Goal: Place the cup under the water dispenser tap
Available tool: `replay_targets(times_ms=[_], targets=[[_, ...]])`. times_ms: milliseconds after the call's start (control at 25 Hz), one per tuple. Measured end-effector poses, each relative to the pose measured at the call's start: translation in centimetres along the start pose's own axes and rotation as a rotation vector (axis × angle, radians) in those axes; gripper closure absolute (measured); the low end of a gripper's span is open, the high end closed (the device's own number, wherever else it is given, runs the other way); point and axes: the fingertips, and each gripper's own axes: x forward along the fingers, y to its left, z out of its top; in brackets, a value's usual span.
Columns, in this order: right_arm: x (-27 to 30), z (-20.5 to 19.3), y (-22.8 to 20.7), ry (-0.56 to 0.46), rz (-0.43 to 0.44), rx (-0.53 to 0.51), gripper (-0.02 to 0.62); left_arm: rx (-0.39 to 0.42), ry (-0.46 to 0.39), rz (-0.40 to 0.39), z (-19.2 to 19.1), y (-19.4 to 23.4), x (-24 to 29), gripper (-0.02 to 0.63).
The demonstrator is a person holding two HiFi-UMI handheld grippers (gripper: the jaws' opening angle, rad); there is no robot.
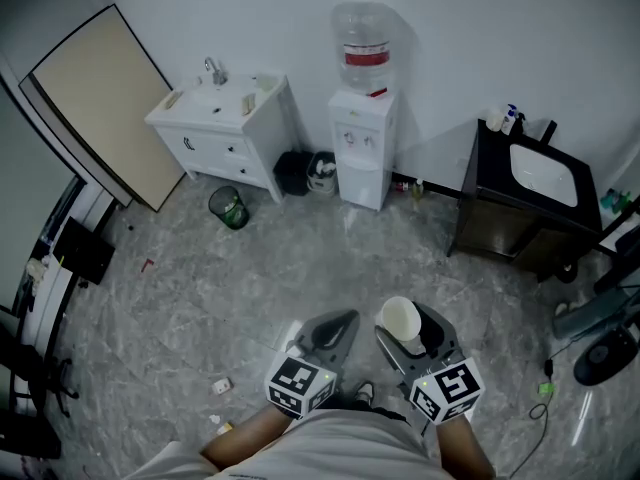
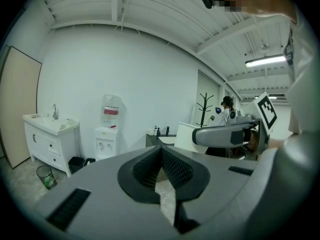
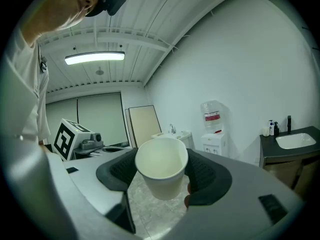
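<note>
A white paper cup (image 1: 401, 319) stands upright and empty between the pads of my right gripper (image 1: 412, 330), which is shut on it, low in the head view. The right gripper view shows the cup (image 3: 161, 168) pinched on both sides. My left gripper (image 1: 347, 318) hangs beside it, shut with nothing in its jaws; its tips meet in the left gripper view (image 2: 161, 151). The white water dispenser (image 1: 362, 143), with a clear bottle on top, stands against the far wall, well ahead of both grippers. It also shows far off as the dispenser (image 2: 107, 136) and the dispenser (image 3: 213, 134).
A white sink cabinet (image 1: 225, 128) stands left of the dispenser, with a green waste bin (image 1: 229, 208) and black bins (image 1: 305, 172) near it. A black sink cabinet (image 1: 520, 213) is at the right, a fan (image 1: 607, 355) beyond. A board (image 1: 100, 103) leans at the left wall. Grey marble floor lies between.
</note>
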Motion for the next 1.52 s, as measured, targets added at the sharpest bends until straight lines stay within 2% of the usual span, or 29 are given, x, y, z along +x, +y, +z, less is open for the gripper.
replay_targets(times_ms=[160,360,600,960,1160,1520], targets=[[1.4,0.1,-1.3,0.003,-0.007,-0.011,0.287,0.011,-0.004,-0.004,0.3,0.7,1.3,0.6],[5.3,0.6,-3.0,0.015,0.004,-0.015,0.287,-0.001,-0.006,0.009,0.9,4.4,3.5,0.6],[13.4,1.3,-7.0,0.026,-0.011,-0.003,0.287,0.004,-0.01,-0.002,2.0,11.8,8.5,0.6],[28.1,4.5,-14.0,0.03,-0.077,0.013,0.287,0.041,0.008,-0.073,5.1,25.5,17.3,0.6],[33.1,5.5,-17.8,0.031,-0.115,0.024,0.287,0.047,0.003,-0.102,6.4,30.0,22.1,0.6],[41.5,5.8,-27.1,0.04,-0.139,0.023,0.287,0.045,-0.033,-0.089,7.9,36.8,32.1,0.6]])
